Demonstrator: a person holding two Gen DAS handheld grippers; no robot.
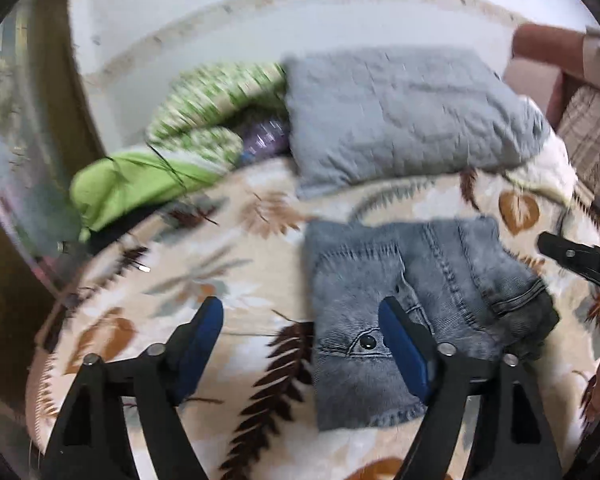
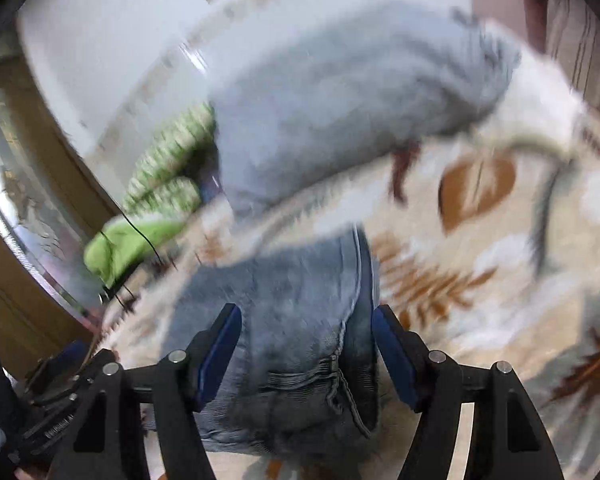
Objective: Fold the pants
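Note:
Grey-blue denim pants point(image 1: 412, 312) lie folded in a compact bundle on a leaf-patterned blanket point(image 1: 228, 240). My left gripper point(image 1: 302, 312) is open and empty above the bundle's left edge; its right finger point(image 1: 404, 344) hangs over the denim, its left finger over the blanket. In the right wrist view the pants point(image 2: 288, 320) lie between and beyond the open fingers of my right gripper point(image 2: 306, 320), which holds nothing. The right gripper's black tip point(image 1: 576, 260) shows at the right edge of the left wrist view. The right wrist view is blurred.
A grey quilted pillow point(image 1: 404, 112) lies behind the pants. A green patterned blanket point(image 1: 188, 148) is bunched at the back left. A white wall point(image 1: 180, 8) runs behind the bed. A plaid cushion point(image 1: 592, 140) is at far right.

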